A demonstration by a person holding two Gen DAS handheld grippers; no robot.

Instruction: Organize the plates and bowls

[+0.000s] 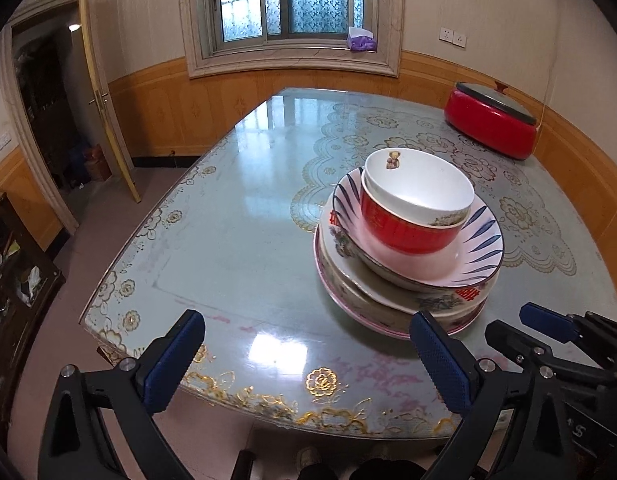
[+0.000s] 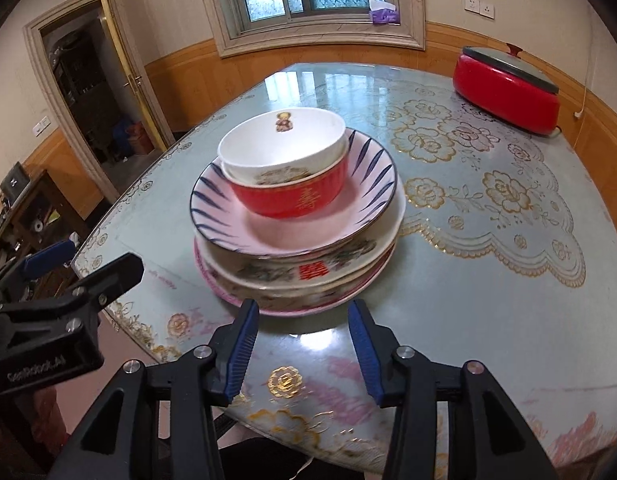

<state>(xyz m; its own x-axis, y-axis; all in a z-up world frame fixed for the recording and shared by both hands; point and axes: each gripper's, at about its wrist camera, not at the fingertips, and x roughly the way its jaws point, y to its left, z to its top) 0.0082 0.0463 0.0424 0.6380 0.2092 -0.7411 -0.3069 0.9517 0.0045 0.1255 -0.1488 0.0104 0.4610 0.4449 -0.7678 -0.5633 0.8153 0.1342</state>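
A stack of dishes stands on the glass-topped table [image 1: 244, 216]. A white bowl [image 2: 282, 146] with a bear print sits tilted inside a red bowl [image 2: 292, 196]. Both rest in a blue-striped deep plate [image 2: 368, 184], on a flowered plate [image 2: 308, 270], over a pink-rimmed plate [image 2: 284, 308]. The white bowl [image 1: 418, 182] and red bowl [image 1: 404, 232] also show in the left wrist view. My right gripper [image 2: 302, 306] is open and empty, its tips just short of the stack's near rim. My left gripper [image 1: 306, 320] is open wide and empty, to the left of the stack.
A red lidded electric pot [image 2: 508, 84] stands at the table's far right. The table's near edge [image 1: 268, 412] runs just under both grippers. A dark cabinet [image 2: 32, 208] and an open doorway [image 1: 56, 120] lie to the left. My right gripper [image 1: 508, 318] shows beside the left.
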